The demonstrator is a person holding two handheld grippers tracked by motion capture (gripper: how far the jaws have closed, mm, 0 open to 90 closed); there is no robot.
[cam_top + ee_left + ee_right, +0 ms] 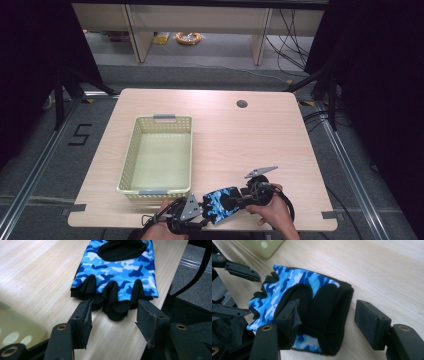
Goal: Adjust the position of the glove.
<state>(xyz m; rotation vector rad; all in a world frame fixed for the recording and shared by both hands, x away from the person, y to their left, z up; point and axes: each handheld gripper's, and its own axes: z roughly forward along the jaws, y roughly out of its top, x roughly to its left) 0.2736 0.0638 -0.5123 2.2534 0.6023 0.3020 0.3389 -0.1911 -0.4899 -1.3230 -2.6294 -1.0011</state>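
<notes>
1. The glove (pixel 221 203), a fingerless one in blue camouflage with black parts, lies flat on the table (pixel 240 135) close to the near edge, at about 5 o'clock from the basket (pixel 131 155) and just beside its near right corner.
2. The work seems to be to grasp the glove at both ends, probably to lift it toward the basket; neither side has a grip yet.
3. To do this step well, I think each gripper should go low, so that one jaw slides under the cloth and the other comes over it. The cloth is thin and soft, so a high pinch may take only the top layer.
4. The left gripper (pixel 113 315) is spread wide. Its jaws stand on either side of the short black finger ends (pixel 110 293), close to them but pressing nothing.
5. The right gripper (pixel 329 317) is also wide open, at the black wrist end (pixel 324 310) of the glove. One jaw rests over the cuff opening, the other stands apart above bare table. It holds nothing.
6. Closing both together would keep the glove from sliding off the near edge.
</notes>
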